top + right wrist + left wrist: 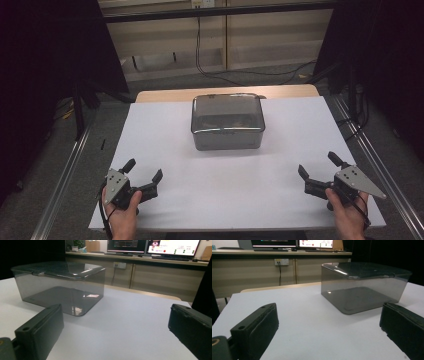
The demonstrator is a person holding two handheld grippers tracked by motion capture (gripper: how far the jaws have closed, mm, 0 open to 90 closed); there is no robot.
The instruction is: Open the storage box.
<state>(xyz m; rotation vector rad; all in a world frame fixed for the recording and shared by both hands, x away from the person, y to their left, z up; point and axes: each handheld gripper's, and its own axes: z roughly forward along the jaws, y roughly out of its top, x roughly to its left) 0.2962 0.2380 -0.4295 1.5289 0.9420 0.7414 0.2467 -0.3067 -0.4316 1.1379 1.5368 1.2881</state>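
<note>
**At the table's near edge, both grippers are poised short of the lidded box**

Toward the far middle of the white table (165, 150), a smoky, see-through box (227, 122) is seen standing square, its lid (227, 111) seated flat on top. What lies inside cannot be made out through the tinted walls. Near the front left corner the left gripper (145, 172) is held low over the sheet, its jaws spread wide and empty; near the front right corner the right gripper (320, 167) is held the same way, jaws wide and holding nothing. Both are well apart from the box.

The step in hand is judged to be the approach to the box. It is best done from both sides at once, so that the box is met evenly and not pushed across the smooth sheet. The jaws should be kept wide until a wall or the lid's rim lies between them. If the lid is to be lifted, the base is best steadied by one gripper while the lid's edge is taken by the other.
</note>
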